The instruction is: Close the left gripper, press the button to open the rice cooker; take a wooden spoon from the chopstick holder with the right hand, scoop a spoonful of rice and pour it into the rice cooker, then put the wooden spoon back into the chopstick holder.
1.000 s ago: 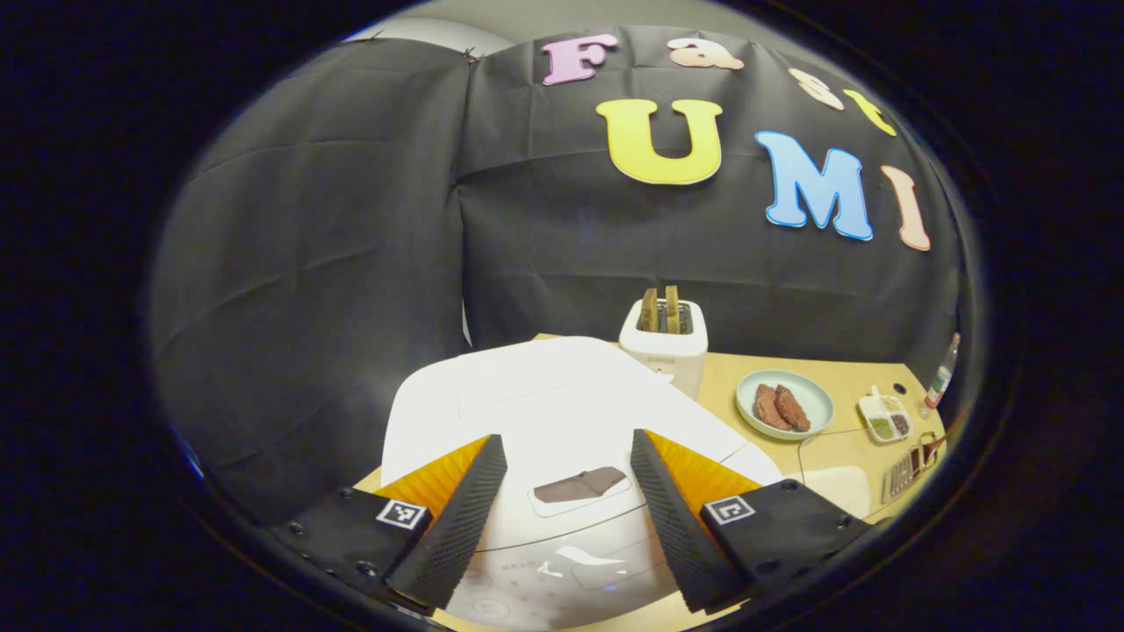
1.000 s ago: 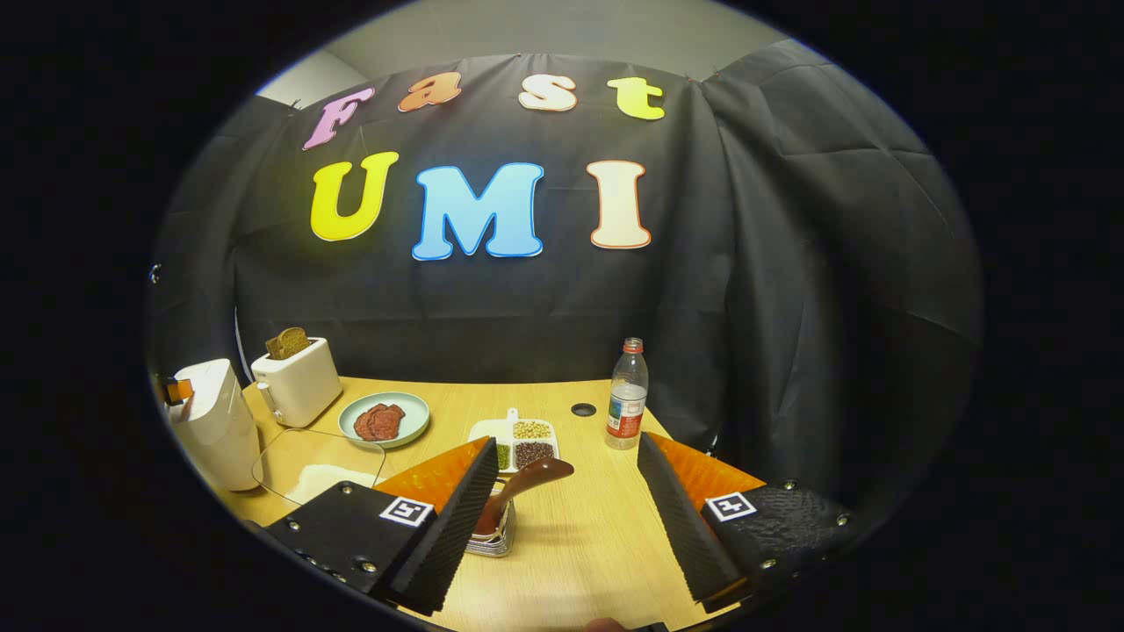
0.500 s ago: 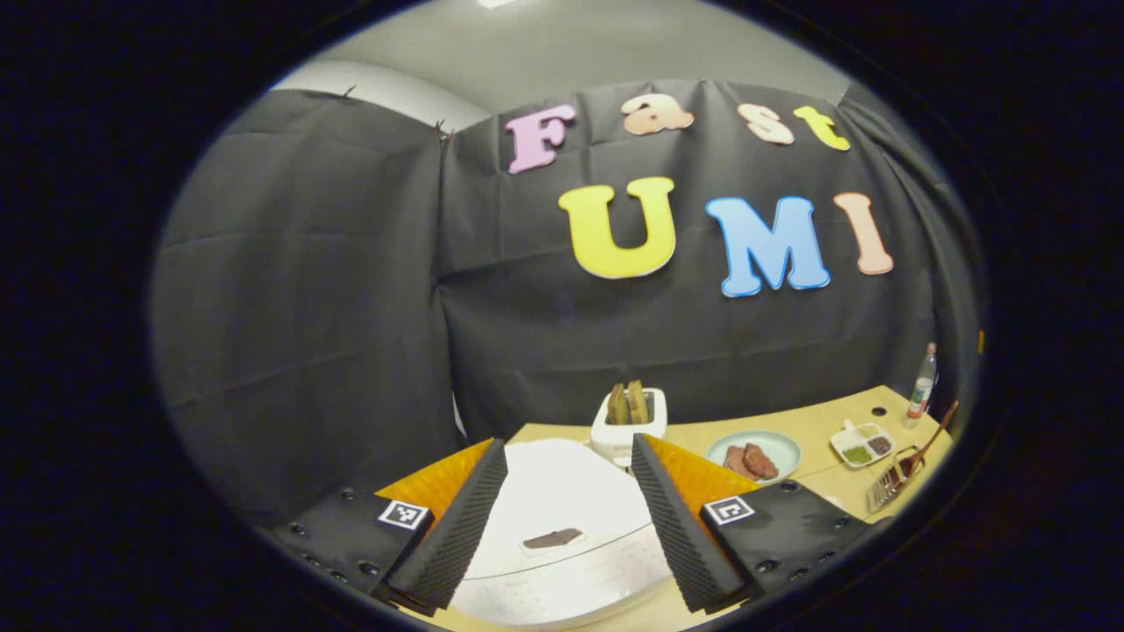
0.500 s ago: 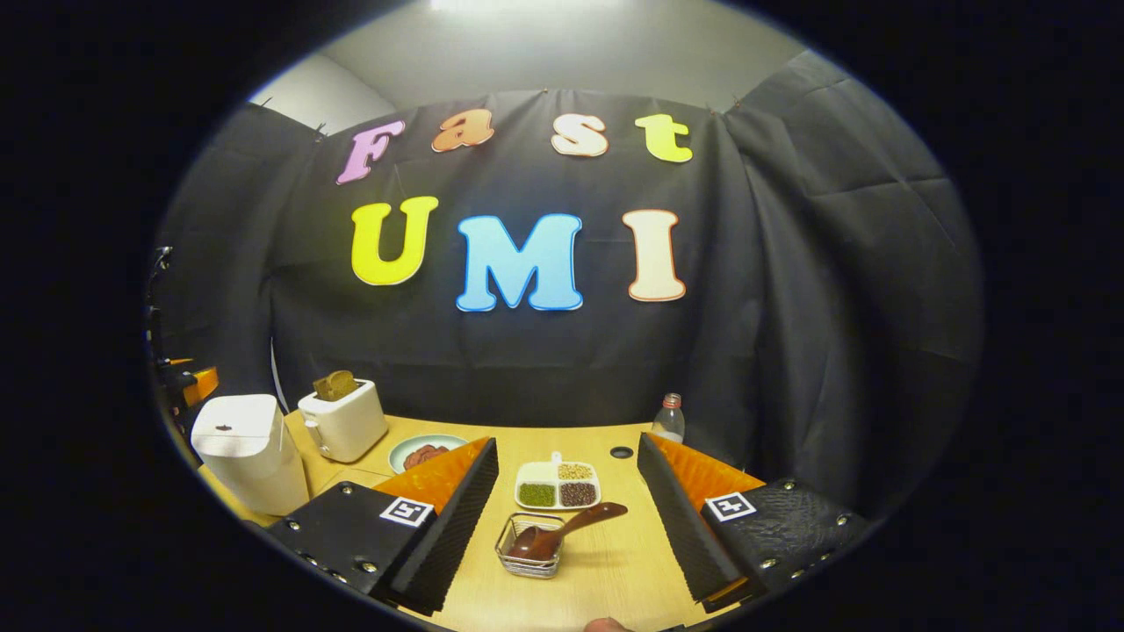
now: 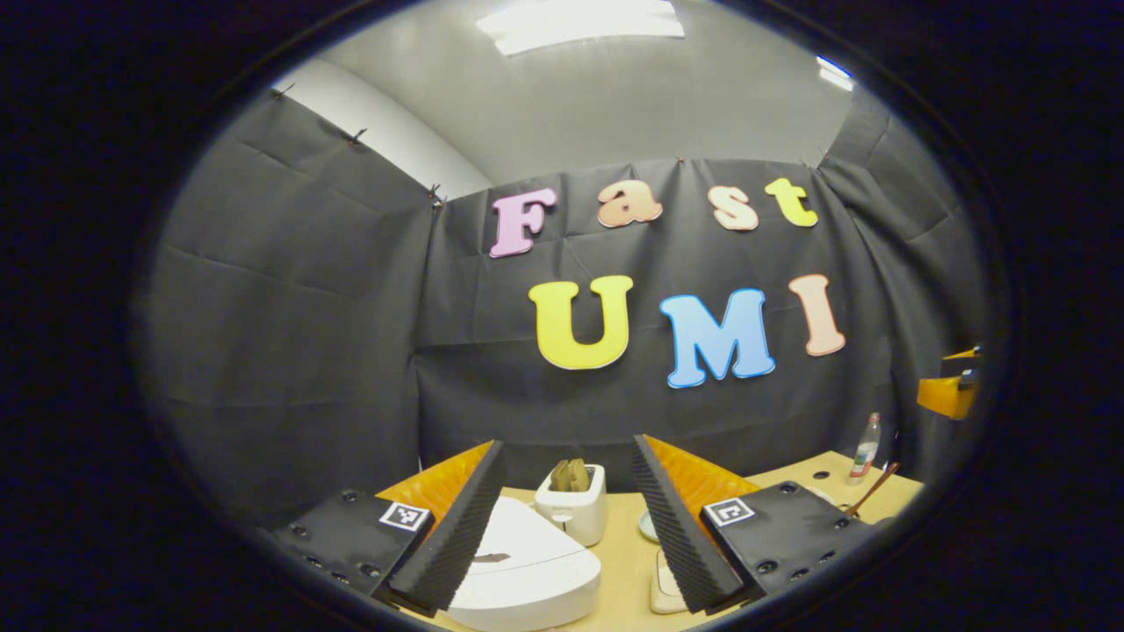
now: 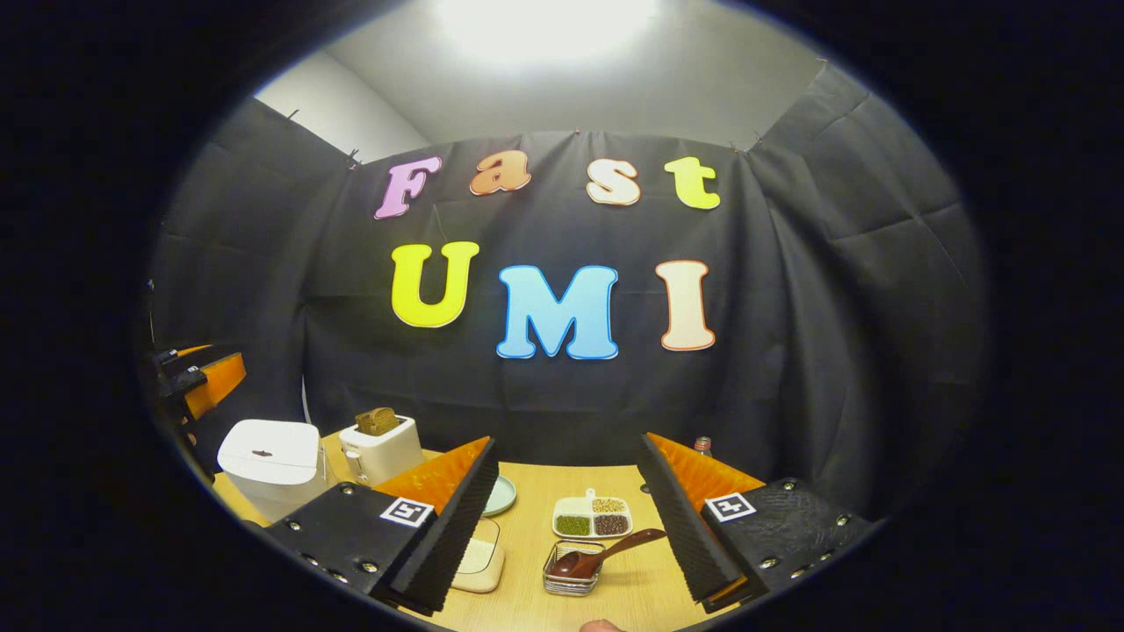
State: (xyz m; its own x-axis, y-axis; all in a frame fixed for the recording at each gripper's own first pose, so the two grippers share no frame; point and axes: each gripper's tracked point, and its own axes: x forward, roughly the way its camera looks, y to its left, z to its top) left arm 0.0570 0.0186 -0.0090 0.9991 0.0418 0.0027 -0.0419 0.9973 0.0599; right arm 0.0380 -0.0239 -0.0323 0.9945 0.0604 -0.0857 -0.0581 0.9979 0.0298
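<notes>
The white rice cooker (image 5: 527, 575) sits low between my left gripper's fingers, its lid down and a small dark button (image 5: 492, 557) on top. My left gripper (image 5: 566, 448) is open, raised above and back from the cooker, holding nothing. In the right gripper view the cooker (image 6: 268, 452) stands at the far left. A wire chopstick holder (image 6: 569, 581) holds the wooden spoon (image 6: 615, 551), whose handle leans right. My right gripper (image 6: 568, 441) is open, above and behind the holder, apart from it. A shallow container of white rice (image 6: 479, 557) lies left of the holder.
A white toaster (image 6: 382, 448) with bread stands behind the cooker. A pale plate (image 6: 502, 496), a divided dish of beans (image 6: 591, 518) and a bottle (image 5: 865, 448) sit on the wooden table (image 6: 527, 487). The left gripper (image 6: 198, 377) shows at the far left edge.
Both grippers have risen and drawn back, tilting upward. The cooker and the spoon holder now sit lower and smaller in the views. Both stay open.
</notes>
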